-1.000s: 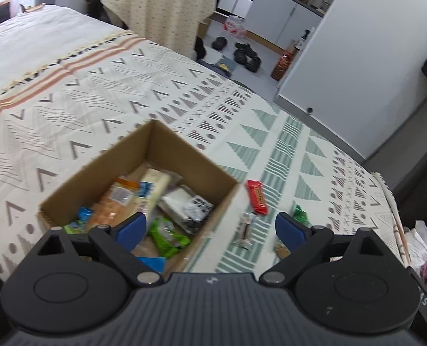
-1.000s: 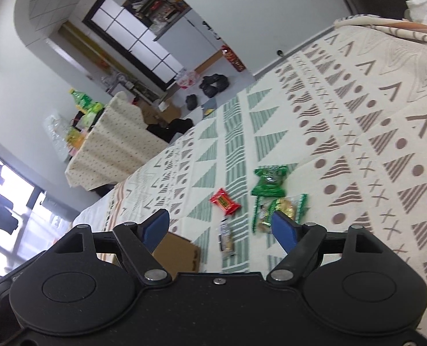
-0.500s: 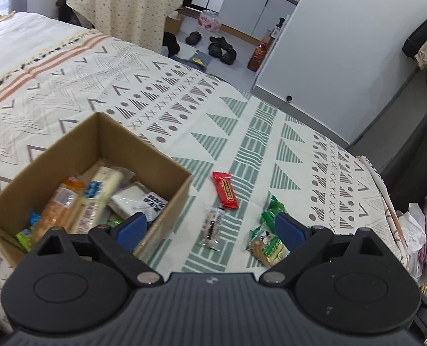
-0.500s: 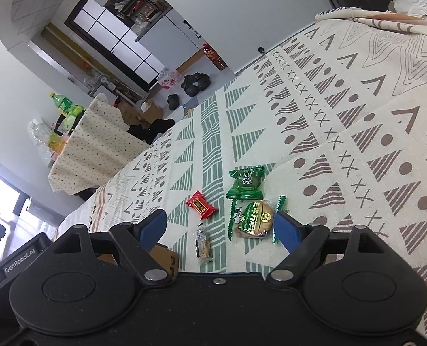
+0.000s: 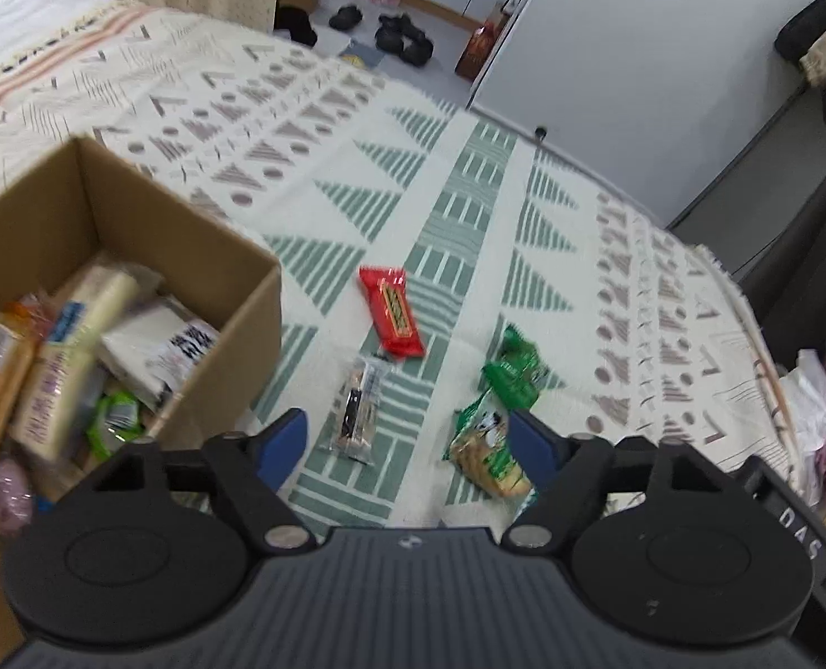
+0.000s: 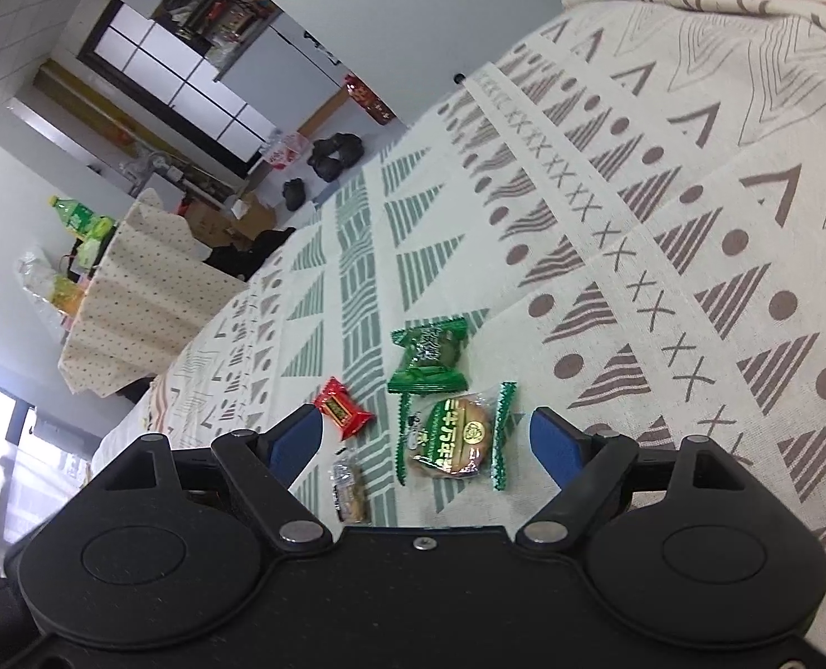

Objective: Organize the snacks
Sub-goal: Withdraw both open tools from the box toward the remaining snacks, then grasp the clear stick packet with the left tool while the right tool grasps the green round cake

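Over the bed with the patterned cream, green and brown cover (image 5: 469,212) we go, and the left wrist view gives us something the right one does not: the open brown cardboard box (image 5: 134,234) at nine o'clock, already stuffed with packets, orange biscuits and a pale long pack among them, all a bit blurred. The right wrist view trades the box for a cloth-draped table with green bottles (image 6: 134,279) at ten o'clock, and a sharper look at the loose snacks. Four of them lie on the cover, all apart from the box: the red rectangular wrapper (image 5: 392,312), the small clear-wrapped brown bar (image 5: 357,407) just below it, the dark green crinkled packet (image 5: 516,368), and the round brown cake in a clear green-edged wrapper (image 5: 485,446). The left gripper (image 5: 407,437) has just been closing its jaws, yet they stand apart with nothing pressed between them; the clear-wrapped bar sits in the gap, near the left jaw, and the round cake is by the right jaw at three o'clock. The right gripper (image 6: 429,440) is wide and empty too: the round cake (image 6: 457,435) lies dead centre between its jaws, the green packet (image 6: 429,357) at twelve o'clock beyond it, the red wrapper (image 6: 343,410) beside the left jaw, the little bar (image 6: 349,488) low at seven o'clock.
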Available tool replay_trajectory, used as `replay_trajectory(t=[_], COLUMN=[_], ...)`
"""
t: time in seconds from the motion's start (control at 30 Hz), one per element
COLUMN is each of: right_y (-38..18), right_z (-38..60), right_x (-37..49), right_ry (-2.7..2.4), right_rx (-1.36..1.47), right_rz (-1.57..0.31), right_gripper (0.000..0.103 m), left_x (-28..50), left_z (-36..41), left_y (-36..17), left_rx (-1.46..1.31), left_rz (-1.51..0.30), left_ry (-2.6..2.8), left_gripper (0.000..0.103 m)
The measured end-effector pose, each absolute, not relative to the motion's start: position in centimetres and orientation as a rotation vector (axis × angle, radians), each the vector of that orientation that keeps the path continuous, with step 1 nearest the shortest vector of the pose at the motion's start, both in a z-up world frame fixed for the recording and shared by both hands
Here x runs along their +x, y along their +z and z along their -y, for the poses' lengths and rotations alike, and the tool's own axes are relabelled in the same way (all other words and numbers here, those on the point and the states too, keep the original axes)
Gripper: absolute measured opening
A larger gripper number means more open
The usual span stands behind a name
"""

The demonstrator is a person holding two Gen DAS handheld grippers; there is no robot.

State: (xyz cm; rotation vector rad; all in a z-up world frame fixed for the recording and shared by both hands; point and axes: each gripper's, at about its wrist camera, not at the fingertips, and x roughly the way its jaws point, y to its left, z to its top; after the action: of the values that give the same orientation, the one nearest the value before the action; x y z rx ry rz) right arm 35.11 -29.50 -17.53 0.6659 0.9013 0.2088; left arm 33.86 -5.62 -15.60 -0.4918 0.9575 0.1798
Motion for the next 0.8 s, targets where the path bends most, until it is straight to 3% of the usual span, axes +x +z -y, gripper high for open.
replay_trajectory(t=[0.63, 0.8], right_y=[-22.4, -22.8], right_z=[27.8, 27.2], right_x=[38.3, 38.7], right_ry=[0.176, 0.175], right_rx=[0.671, 0.655], right_rz=[-1.025, -1.029], right_gripper=[0.081, 0.082], left_x=[38.5, 39.0], left_z=[4.8, 4.1], left_y=[-21.9, -22.1], left_rx=[-0.490, -0.470], left_rz=[-1.054, -1.070], left_ry=[0.246, 0.252], left_gripper=[0.049, 0.025])
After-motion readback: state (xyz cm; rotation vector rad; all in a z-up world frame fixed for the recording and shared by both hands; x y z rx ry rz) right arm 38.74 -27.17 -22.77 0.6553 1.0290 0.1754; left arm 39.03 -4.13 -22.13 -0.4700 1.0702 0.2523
